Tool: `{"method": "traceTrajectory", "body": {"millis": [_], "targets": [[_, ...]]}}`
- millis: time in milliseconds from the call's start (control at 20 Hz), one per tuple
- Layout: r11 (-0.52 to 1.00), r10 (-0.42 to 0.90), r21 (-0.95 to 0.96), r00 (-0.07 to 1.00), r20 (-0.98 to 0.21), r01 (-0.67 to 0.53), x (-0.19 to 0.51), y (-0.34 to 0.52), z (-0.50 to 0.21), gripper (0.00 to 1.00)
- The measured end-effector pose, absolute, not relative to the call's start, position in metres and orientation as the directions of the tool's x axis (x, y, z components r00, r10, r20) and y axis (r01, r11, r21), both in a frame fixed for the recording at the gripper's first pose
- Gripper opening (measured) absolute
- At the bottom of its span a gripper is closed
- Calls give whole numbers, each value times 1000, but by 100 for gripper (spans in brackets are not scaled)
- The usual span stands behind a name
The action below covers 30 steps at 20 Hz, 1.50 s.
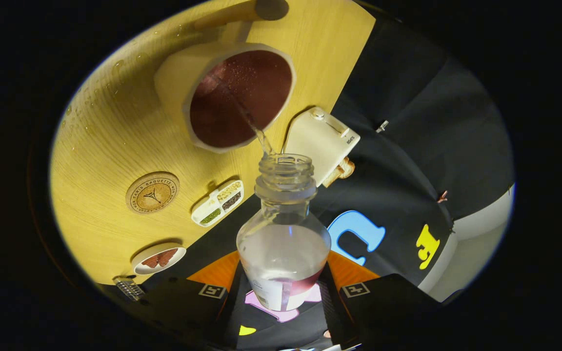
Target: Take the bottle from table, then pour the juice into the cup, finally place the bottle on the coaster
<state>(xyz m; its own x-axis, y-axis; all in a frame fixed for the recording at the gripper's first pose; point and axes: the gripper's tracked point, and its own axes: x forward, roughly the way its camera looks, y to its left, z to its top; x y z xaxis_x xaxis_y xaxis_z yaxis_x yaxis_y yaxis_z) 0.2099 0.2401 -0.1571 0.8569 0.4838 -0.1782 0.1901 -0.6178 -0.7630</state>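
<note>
Bottle (283, 234), clear plastic and uncapped, pinched at its lower body between the two fingers of the hand-held gripper (283, 297), both of which press on its sides; it is tipped forward so that its open mouth points away from the fingers toward the cup (234, 95). A thin stream of juice (256, 129) leaves the mouth and lands inside the cup, which stands on the tabletop (115, 141) just beyond the bottle's neck and already holds dark red liquid near its rim. Only a small red pool remains at the bottle's base, so the pour appears nearly complete. To finish well, the tilt should be kept steady with the mouth held over the cup's opening, not its wall, and the bottle righted slowly once the stream thins, lest a last drip fall on the wood; scattered droplets already show beyond the cup. The round cork coaster (152, 192) lies ahead and to the left of the fingers, nearer than the cup, free to receive the bottle. A small divided box (217, 203) lies just beside the coaster and calls for clearance on the way down.
</note>
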Motion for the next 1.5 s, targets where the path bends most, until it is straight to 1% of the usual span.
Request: {"method": "traceTrajectory", "body": {"millis": [450,1500], "targets": [[-649,520,-713,839,-159,266,212,254,-154,70],[-660,488,-713,857,-165,239,210,238,-147,70]]}}
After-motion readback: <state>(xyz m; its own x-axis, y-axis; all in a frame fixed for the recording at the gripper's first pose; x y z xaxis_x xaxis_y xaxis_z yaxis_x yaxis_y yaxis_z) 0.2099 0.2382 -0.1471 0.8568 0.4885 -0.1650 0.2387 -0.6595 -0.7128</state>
